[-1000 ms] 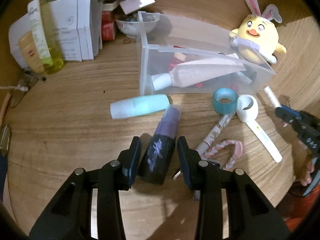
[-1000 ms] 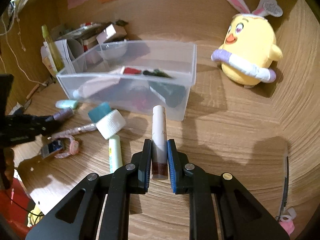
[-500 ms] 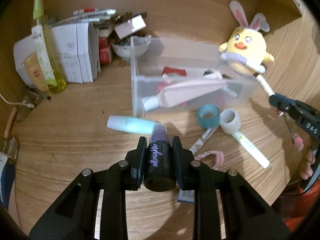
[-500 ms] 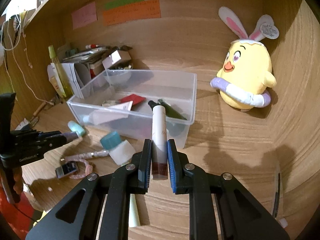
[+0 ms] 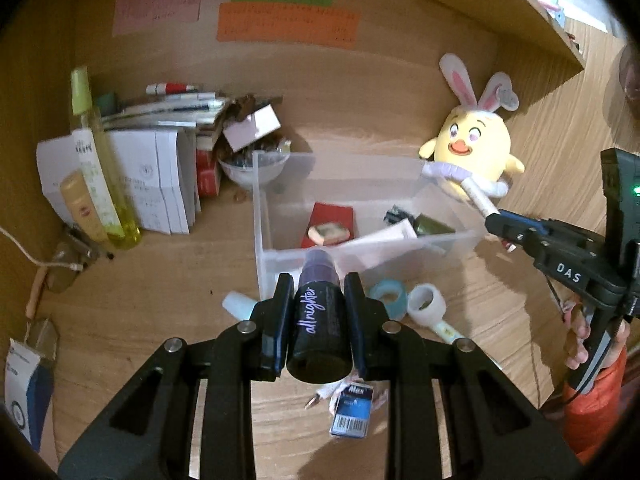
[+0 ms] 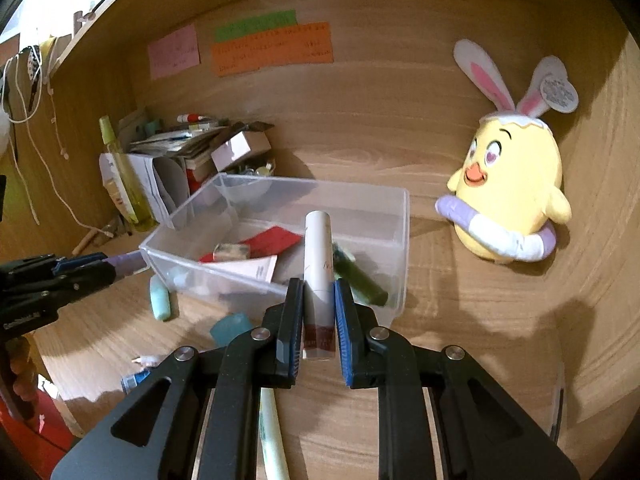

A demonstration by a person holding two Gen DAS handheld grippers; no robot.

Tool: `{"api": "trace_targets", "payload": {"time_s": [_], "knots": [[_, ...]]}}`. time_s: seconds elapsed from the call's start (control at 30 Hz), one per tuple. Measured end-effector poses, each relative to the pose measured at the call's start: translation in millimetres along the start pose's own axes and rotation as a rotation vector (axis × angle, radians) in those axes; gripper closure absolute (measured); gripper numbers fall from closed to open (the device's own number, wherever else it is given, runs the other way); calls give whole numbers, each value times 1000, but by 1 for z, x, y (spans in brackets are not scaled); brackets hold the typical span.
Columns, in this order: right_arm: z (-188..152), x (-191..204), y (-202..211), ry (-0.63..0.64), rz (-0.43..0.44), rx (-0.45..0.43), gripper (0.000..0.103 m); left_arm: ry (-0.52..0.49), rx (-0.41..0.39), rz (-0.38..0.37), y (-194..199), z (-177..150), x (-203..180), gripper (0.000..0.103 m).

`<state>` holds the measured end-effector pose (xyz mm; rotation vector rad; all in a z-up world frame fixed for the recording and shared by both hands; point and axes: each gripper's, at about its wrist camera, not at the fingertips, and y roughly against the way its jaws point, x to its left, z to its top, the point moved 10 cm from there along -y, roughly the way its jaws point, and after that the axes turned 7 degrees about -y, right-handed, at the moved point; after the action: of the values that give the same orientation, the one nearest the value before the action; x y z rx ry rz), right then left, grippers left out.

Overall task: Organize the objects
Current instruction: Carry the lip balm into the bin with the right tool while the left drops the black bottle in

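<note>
Bottle [image 5: 318, 326], dark with a purple cap and "all nighter" lettering, sits clamped between the fingers of the left gripper [image 5: 316, 312], cap pointing forward toward the clear bin [image 5: 262, 216]. It is held clear of the desk [image 5: 160, 280], with the bin's near wall just ahead of the fingertips. This pose suits a drop into the bin. The right gripper [image 6: 316, 320] has its fingers closed on a white tube [image 6: 318, 276] with a dark red base; the tube's tip reaches past the fingertips, over the bin's near rim.

Inside the bin lie a red card [image 5: 332, 216], a pale squeeze tube [image 5: 384, 236] and a dark green item [image 6: 360, 280]. Below and just ahead of the left fingers, loose on the desk, are a mint tube [image 5: 238, 306], a teal cap [image 5: 388, 294], a white cap [image 5: 428, 304] and a blue packet [image 5: 354, 410]. A chick toy [image 6: 508, 192] stands well right of the right fingers.

The bin's near wall is the obstacle: each held item probably needs to clear it before release.
</note>
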<state>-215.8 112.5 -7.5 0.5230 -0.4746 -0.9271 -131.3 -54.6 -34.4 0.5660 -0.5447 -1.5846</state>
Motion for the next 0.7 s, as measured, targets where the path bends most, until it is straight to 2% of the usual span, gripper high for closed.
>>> {"api": "trace_targets", "payload": {"time_s": [0.2, 0.7], "knots": [[15, 1, -6, 8, 2, -16, 89, -10, -48, 4, 1, 22, -1, 78], [40, -2, -32, 22, -17, -10, 89, 20, -49, -6, -38, 57, 3, 78]]}}
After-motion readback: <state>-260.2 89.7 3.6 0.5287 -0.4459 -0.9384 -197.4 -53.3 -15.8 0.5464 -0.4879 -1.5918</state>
